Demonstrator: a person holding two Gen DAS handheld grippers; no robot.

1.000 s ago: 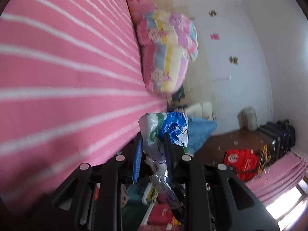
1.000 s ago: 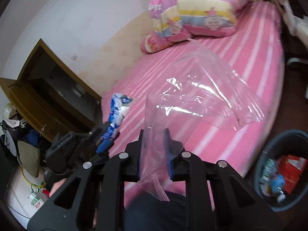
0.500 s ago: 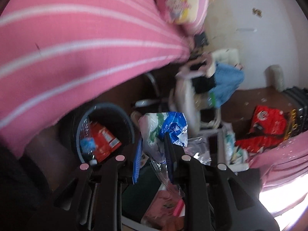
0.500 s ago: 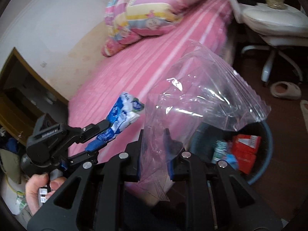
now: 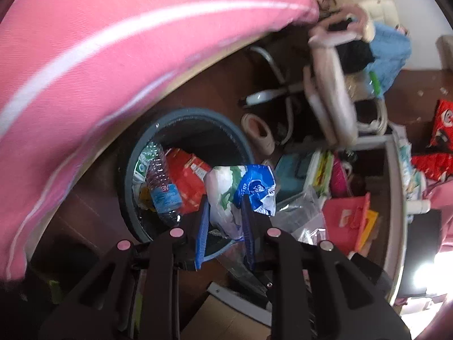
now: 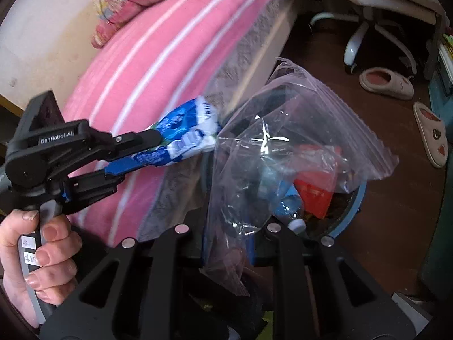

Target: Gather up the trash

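Pink striped bed (image 5: 99,56), slippers (image 6: 386,83), chair (image 5: 331,90)

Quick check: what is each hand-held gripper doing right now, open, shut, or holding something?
Left hand-held gripper: shut on the blue-and-white wrapper.
Right hand-held gripper: shut on the clear zip bag.

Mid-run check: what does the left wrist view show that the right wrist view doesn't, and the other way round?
Left wrist only: open sight into the bin, with a plastic bottle and red packaging uncovered, plus the clutter of bags and boxes beside it.

Right wrist only: the right gripper shut on a clear zip bag, the whole left gripper with the hand on its handle, and two slippers.

Both: the left gripper shut on the blue-and-white wrapper, the round bin, the pink striped bed.
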